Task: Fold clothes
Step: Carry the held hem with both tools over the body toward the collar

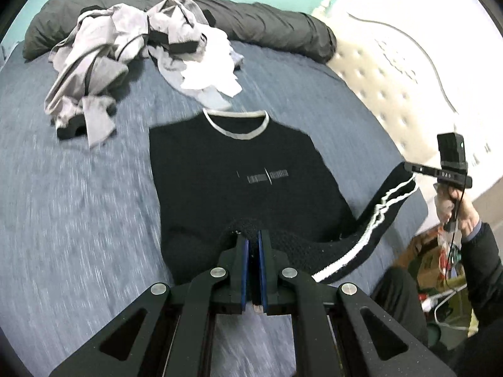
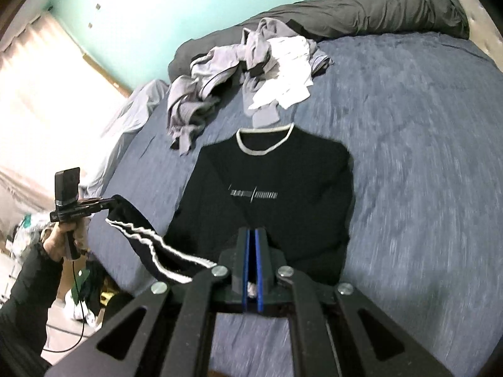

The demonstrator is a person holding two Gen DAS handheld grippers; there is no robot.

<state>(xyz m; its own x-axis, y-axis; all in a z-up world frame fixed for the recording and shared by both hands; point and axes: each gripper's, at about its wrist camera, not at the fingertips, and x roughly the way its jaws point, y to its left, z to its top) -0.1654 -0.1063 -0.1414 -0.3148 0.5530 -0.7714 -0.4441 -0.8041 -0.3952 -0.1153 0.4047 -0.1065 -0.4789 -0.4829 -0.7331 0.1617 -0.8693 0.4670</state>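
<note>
Could lose the fold line here: with the striped ribbed hem (image 1: 377, 213) of the black knitted sweater with a white collar (image 1: 235, 163) pinched at only two spots, may sag in the middle and land crooked or bunched once brought toward the far collar. Could also slip out of a grip, given how little fabric sits between the pads. Might drag the whole body of the garment across the blue-grey woven bedspread (image 1: 78, 204) if pulled too low, rucking what lies flat. Might overshoot, too, into the loose pile of grey and white clothes (image 1: 141, 47) just beyond the collar, in front of the rolled dark grey duvet (image 1: 267, 22) at the far edge.

Lies chest-up in the middle of the bed, collar far, hem near and raised off the cover.

Left gripper (image 1: 254, 235): pinched all but closed on the hem's left part, angled steeply down toward the bed. Right gripper (image 2: 251, 235): likewise clamped nearly tight on the hem, same downward tilt. From the left wrist view, appears out to the right, held in a hand (image 1: 456, 207) with a dark sleeve, hem end gripped at its tip. From the right wrist view, the mirror case: out to the left, grasped by the other hand (image 2: 59, 245), hem stretched between the two.
</note>
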